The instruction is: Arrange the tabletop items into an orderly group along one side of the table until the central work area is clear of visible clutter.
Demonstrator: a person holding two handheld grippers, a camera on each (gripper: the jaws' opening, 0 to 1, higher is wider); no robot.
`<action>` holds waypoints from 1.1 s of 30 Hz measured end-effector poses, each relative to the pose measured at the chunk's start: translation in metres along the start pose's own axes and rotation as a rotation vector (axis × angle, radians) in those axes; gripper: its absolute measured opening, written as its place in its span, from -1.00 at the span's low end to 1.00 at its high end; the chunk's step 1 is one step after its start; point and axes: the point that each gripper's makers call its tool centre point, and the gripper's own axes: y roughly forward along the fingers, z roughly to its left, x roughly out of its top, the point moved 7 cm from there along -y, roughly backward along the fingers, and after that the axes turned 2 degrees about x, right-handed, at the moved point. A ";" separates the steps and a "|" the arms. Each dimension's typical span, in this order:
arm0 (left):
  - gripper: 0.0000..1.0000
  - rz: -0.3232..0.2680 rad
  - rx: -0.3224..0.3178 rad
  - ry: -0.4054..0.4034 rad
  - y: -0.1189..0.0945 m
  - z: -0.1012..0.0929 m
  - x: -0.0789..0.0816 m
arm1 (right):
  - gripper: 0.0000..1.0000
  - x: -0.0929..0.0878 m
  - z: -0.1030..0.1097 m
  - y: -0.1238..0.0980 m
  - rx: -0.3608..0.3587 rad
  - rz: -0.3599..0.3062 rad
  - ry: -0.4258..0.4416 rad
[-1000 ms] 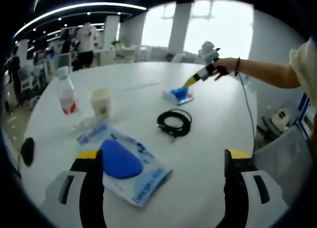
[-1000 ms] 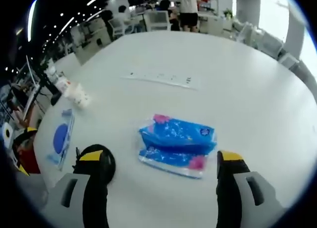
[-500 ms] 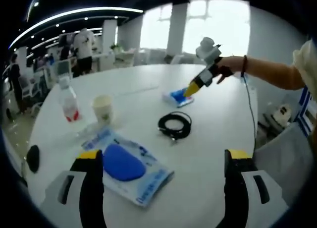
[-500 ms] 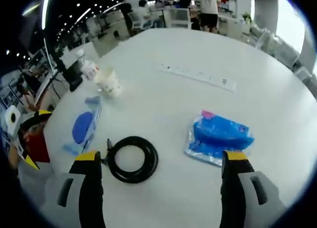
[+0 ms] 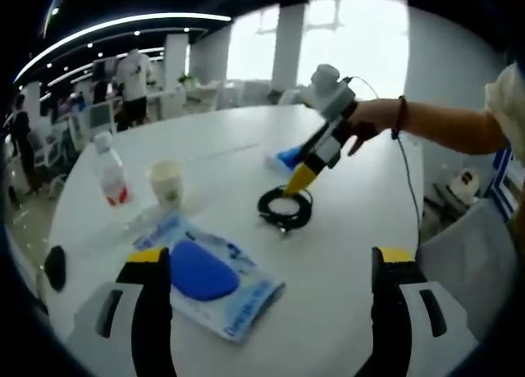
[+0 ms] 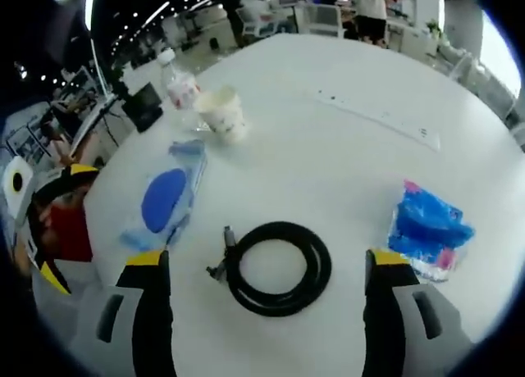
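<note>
A black cable coil (image 6: 279, 228) lies on the white round table (image 6: 328, 164), between the wide-apart jaws of my open right gripper (image 6: 269, 261), which hovers just over it. Beside the right jaw lies a blue tissue pack (image 6: 426, 228). In the left gripper view the right gripper (image 5: 299, 180) reaches in from the right with its yellow tip over the cable coil (image 5: 285, 207). My left gripper (image 5: 272, 258) is open with nothing held. A blue pouch in clear wrap (image 5: 201, 270) lies by its left jaw.
A paper cup (image 5: 166, 183) and a water bottle (image 5: 109, 170) stand at the left. A small black object (image 5: 54, 266) sits near the table edge. A white power strip (image 6: 385, 121) lies farther out. People and chairs stand beyond the table.
The right gripper has swung away from the blue tissue pack and now sits over the cable coil. The left gripper has barely moved.
</note>
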 end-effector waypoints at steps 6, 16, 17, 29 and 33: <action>0.98 0.003 -0.005 -0.003 -0.001 -0.001 0.000 | 0.86 -0.003 0.019 0.020 0.028 0.024 0.000; 0.98 -0.006 0.011 -0.026 -0.004 0.004 0.002 | 0.54 -0.012 0.030 0.046 -0.004 0.089 -0.053; 0.98 -0.004 0.013 -0.025 -0.004 0.005 0.001 | 0.49 -0.012 0.030 0.047 -0.004 0.092 -0.054; 0.98 0.008 0.024 -0.042 -0.006 0.007 -0.001 | -0.17 -0.014 0.027 0.056 -0.079 0.142 -0.044; 0.98 0.013 0.016 -0.041 -0.005 0.005 -0.001 | -0.32 -0.014 0.026 0.057 -0.122 0.155 -0.068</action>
